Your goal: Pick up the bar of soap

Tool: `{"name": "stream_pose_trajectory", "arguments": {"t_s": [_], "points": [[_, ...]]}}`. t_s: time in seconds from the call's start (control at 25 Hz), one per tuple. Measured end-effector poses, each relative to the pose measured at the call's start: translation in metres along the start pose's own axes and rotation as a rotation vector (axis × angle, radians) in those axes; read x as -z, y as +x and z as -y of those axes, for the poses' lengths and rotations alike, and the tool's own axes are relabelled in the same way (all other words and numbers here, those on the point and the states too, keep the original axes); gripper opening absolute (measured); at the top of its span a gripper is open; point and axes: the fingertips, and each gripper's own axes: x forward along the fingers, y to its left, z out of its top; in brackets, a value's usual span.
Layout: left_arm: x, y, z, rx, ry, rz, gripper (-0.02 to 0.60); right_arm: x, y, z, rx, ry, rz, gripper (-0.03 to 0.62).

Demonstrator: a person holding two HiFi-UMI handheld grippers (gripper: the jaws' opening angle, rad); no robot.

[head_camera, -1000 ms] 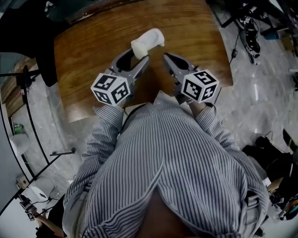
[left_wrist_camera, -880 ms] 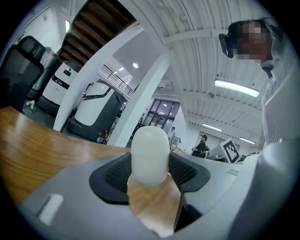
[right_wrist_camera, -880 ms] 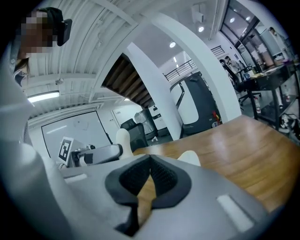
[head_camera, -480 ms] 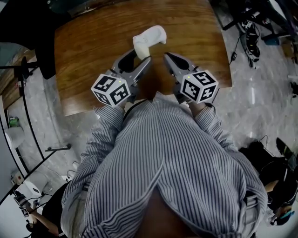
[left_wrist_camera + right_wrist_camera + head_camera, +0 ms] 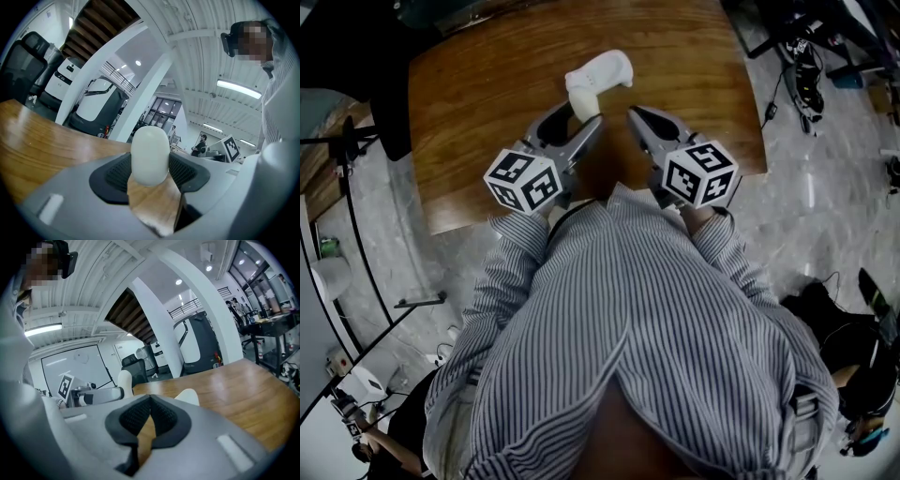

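Note:
A white bar of soap (image 5: 598, 77) sits over the brown wooden table (image 5: 478, 103), its near end between the pads of my left gripper (image 5: 582, 111). In the left gripper view the rounded soap (image 5: 150, 155) stands upright between the two black pads, and the left gripper (image 5: 150, 174) is shut on it. Whether the soap touches the table I cannot tell. My right gripper (image 5: 635, 116) is just right of the soap, shut and holding nothing. In the right gripper view the right gripper (image 5: 148, 404) has its pads together, and a white end of the soap (image 5: 189, 396) shows past them.
The table's front edge (image 5: 581, 202) runs close to the person's striped shirt (image 5: 628, 337). Dark chairs and cables (image 5: 811, 56) stand on the grey floor to the right, and stands (image 5: 356, 187) are on the left.

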Motion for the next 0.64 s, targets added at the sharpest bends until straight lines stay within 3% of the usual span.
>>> {"name": "stream_pose_trajectory", "arguments": {"t_s": [0.64], "points": [[0.0034, -0.0042, -0.0029, 0.002, -0.011, -0.001, 0.261, 0.005, 0.002, -0.0037, -0.005, -0.011, -0.014, 0.002]]}}
